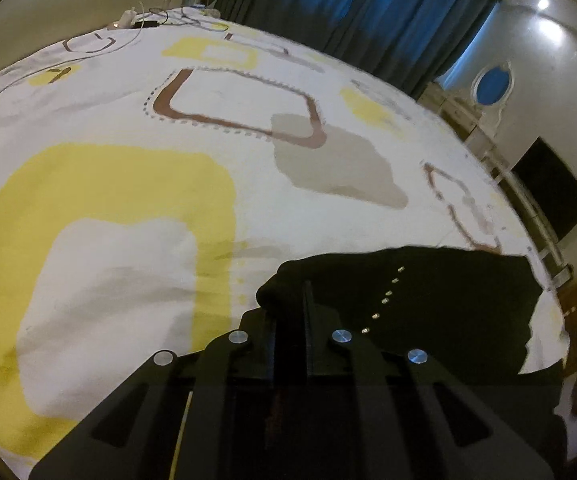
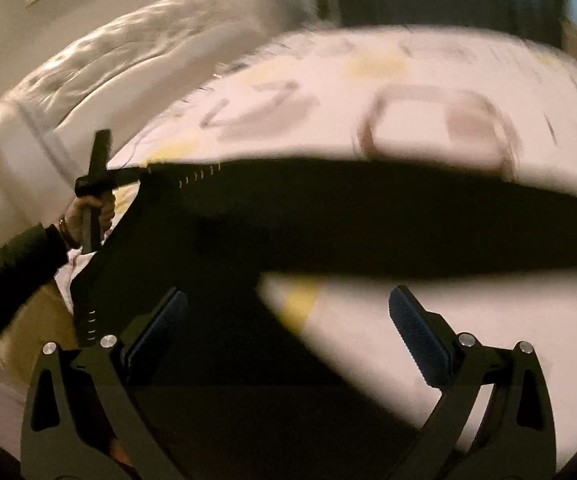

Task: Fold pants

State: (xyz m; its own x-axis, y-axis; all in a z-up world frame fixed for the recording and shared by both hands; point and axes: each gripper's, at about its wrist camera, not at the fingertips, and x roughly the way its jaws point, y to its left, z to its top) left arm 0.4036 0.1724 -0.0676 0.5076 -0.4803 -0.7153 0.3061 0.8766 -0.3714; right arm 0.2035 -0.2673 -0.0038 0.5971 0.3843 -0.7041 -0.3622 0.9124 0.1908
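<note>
Black pants point(image 1: 428, 300) with a row of small white stitches lie on a white bedspread point(image 1: 128, 184) with yellow and brown shapes. My left gripper point(image 1: 292, 300) is shut on the pants' edge, the fabric bunched between its closed fingers. In the right wrist view the pants point(image 2: 328, 216) spread across the bed, one leg stretching to the right. The left gripper also shows in the right wrist view point(image 2: 128, 176), gripping the far corner of the pants. My right gripper point(image 2: 288, 312) is open and empty, hovering over the pants' near part.
Dark blue curtains point(image 1: 348, 8) hang behind the bed. A white dresser with an oval mirror point(image 1: 492, 84) and a dark screen point(image 1: 552, 188) stand at the right. Cables and small items point(image 1: 144, 20) lie at the bed's far corner. A padded headboard point(image 2: 108, 52) is at the left.
</note>
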